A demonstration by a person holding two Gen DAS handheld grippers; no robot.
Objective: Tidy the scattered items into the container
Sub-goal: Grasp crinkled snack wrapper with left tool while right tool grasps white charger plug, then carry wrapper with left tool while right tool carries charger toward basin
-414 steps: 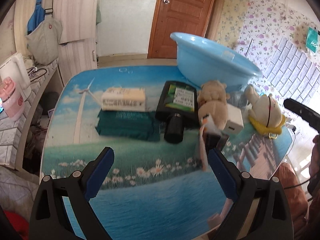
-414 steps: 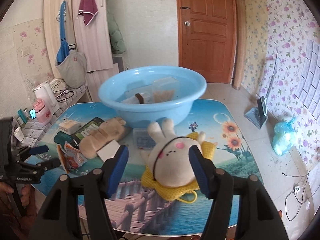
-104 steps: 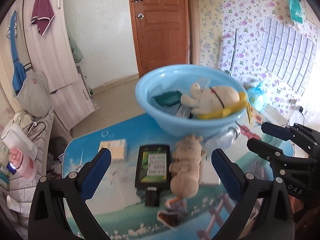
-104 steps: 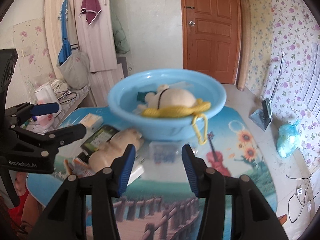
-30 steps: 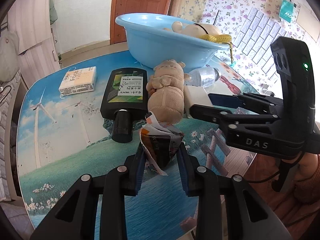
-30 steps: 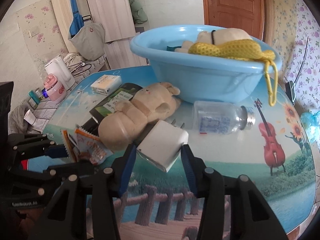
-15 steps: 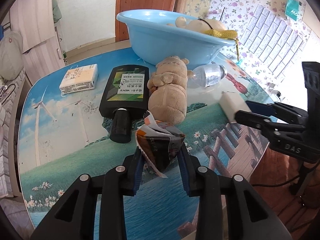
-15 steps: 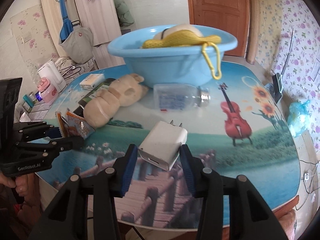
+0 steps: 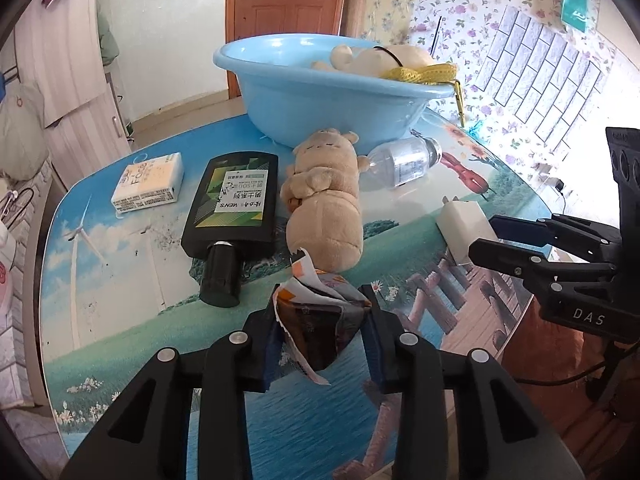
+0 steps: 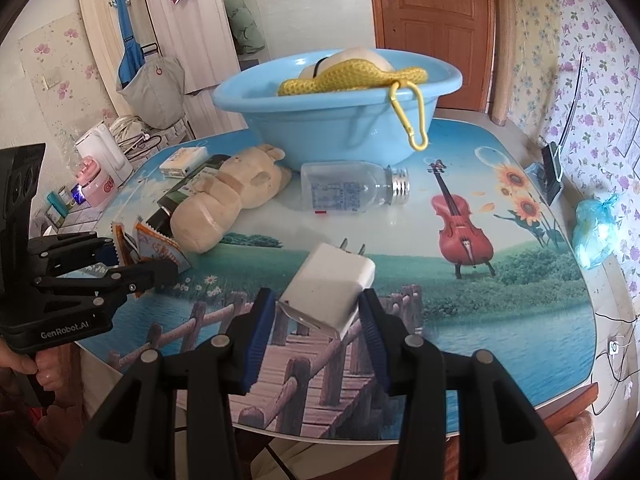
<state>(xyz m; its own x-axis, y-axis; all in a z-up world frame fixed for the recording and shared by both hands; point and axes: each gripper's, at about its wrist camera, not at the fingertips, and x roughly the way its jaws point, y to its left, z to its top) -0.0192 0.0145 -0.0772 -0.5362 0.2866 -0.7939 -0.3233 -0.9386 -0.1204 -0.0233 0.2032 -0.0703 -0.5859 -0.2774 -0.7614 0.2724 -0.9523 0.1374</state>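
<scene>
Flowered wallpaper and a brown wooden door (image 10: 434, 28) back the scene, and the counter (image 10: 500, 320) wears a printed landscape cloth with a violin and a boardwalk. At its far side I see the blue basin (image 10: 340, 120), already holding a white plush rabbit (image 9: 384, 58) on yellow netting, a yellow clip dangling over the rim.

On my left tongs (image 9: 320, 340) the pads are clamped on a crumpled snack packet (image 9: 318, 320), held just above the near part of the counter. My right tongs (image 10: 318, 326) are closed on a white charger plug (image 10: 332, 284), its two prongs pointing away from me towards the basin.

Loose items lie between me and the basin. From the left wrist view, a tan plush bear (image 9: 326, 204) lies on its back near the basin's wall, a black bottle (image 9: 232, 208) lies flat just left of it with its cap towards me, and a small tissue pack (image 9: 148, 182) sits further left. A clear plastic bottle (image 10: 352, 192) lies on its side right of the bear, close to the basin.
</scene>
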